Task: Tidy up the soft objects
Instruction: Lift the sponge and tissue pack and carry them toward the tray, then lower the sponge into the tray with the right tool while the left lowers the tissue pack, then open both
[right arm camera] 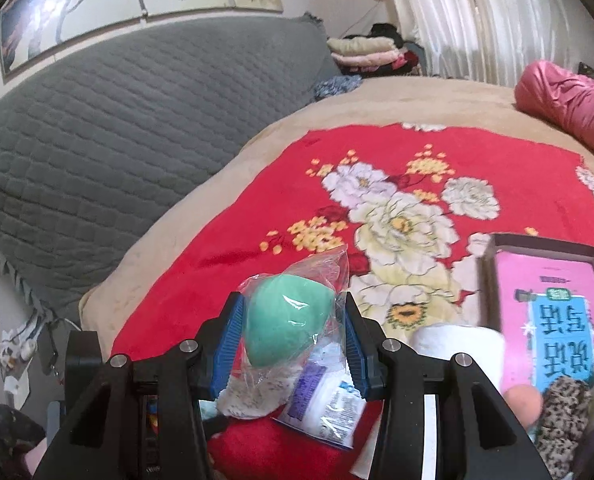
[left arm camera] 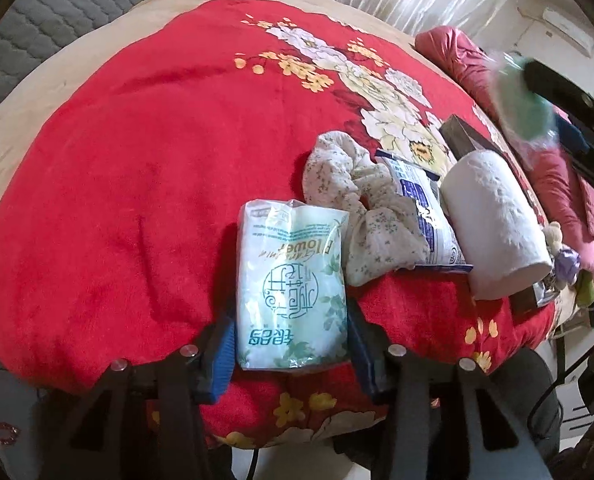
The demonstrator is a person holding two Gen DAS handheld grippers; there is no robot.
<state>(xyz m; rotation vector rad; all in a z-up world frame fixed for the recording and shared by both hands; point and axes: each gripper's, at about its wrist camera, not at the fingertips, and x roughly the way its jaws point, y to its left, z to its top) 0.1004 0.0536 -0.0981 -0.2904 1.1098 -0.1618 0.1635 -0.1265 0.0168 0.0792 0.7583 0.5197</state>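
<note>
Down at the near edge of the bed, the left gripper (left arm camera: 291, 340) had its jaws either side of a white tissue pack (left arm camera: 291, 284) printed with green leaves, blue pads tight against both flanks, so that was a grip, with the pack lying flat on the red floral blanket (left arm camera: 117, 160). Just past it, touching its far corner, sat a crumpled flowered cloth (left arm camera: 357, 204), and pressed against that a blue-and-white packet (left arm camera: 425, 204) lying on its side. Next along, a white paper roll (left arm camera: 493, 216) rested against the packet, leaning on the rim of a dark box (left arm camera: 469, 136).

Over on the other side, the right gripper (right arm camera: 293, 332) was up off the blanket with its jaws clamped on a green sponge (right arm camera: 285, 320) sealed in a clear bag, the plastic bunched above the pads. Below it the cloth, the packet and the roll showed through. To the right, the box (right arm camera: 493, 252) held a pink-and-blue card (right arm camera: 557, 308), and a leopard-print piece (right arm camera: 565, 404) lay at its near end.

Further back, a pink quilted bundle (right arm camera: 569, 100) lay at the blanket's far right edge. Beyond the beige border rose a grey quilted headboard (right arm camera: 117, 140), with folded bedding (right arm camera: 369, 52) stacked beside pale curtains (right arm camera: 477, 12).
</note>
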